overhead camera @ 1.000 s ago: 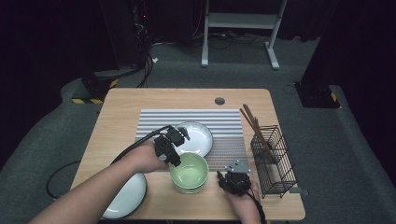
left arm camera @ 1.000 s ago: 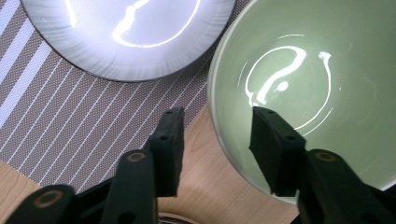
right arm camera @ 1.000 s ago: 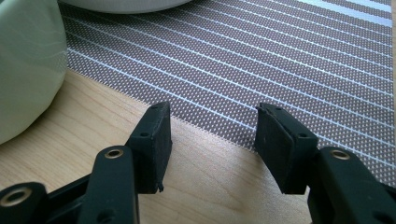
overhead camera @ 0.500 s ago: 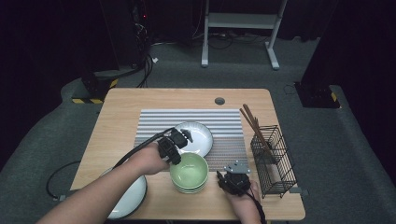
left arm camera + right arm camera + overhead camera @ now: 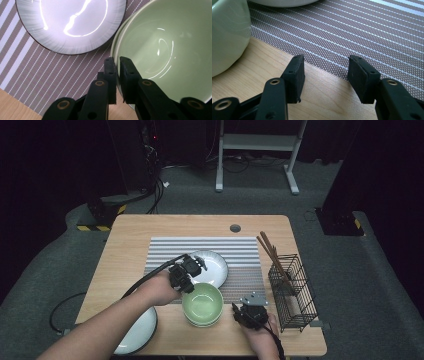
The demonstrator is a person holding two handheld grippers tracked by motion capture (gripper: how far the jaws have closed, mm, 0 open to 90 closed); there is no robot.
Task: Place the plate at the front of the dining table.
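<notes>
A stack of pale green bowls (image 5: 202, 304) sits at the front edge of the striped mat (image 5: 240, 251). My left gripper (image 5: 186, 286) reaches it from the left. Its jaws have just been closing, and in the left gripper view they pinch the top green bowl's (image 5: 170, 45) near rim, one pad inside and one outside, with my left gripper (image 5: 117, 61) shut on it. My right gripper (image 5: 246, 310) rests low on the wood just right of the bowls. In its own view my right gripper (image 5: 325, 62) stands open with nothing between the pads, and a green bowl (image 5: 227, 35) is at the left.
A white plate (image 5: 212, 265) lies on the mat just behind the bowls, also in the left gripper view (image 5: 72, 22). Another plate (image 5: 137, 332) sits at the table's front left. A black wire basket (image 5: 292, 290) with chopsticks (image 5: 272, 255) stands at the right.
The left gripper's jaws have closed onto the green bowl's rim. Both hands have kept their places.
</notes>
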